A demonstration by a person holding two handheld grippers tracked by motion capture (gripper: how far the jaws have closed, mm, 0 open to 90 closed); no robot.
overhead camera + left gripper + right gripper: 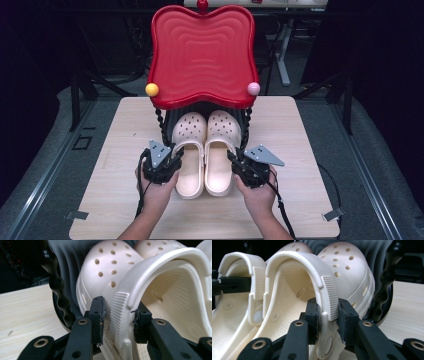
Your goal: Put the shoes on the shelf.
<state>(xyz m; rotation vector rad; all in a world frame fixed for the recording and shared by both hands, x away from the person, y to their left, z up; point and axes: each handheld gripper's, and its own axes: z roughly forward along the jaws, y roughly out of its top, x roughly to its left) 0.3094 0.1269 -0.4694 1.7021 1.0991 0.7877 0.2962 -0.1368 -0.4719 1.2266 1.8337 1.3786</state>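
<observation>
Cream foam clogs: a pair, side by side on the light wood table, toes tucked under the red tray of a stand, heels toward the person.
Left clog: its outer wall and ribbed strap end sit between the jaws of the left gripper.
Left gripper: jaws spread; the outer pad lies at the clog's side, while the inner pad stands a little clear of the strap, so no firm pinch shows.
Right clog: perforated toe next to a black twisted post of the stand.
Right gripper: both pads press on the ribbed strap end and side wall, pinching the right clog.
Hands: one behind each gripper, at the clogs' heels.
</observation>
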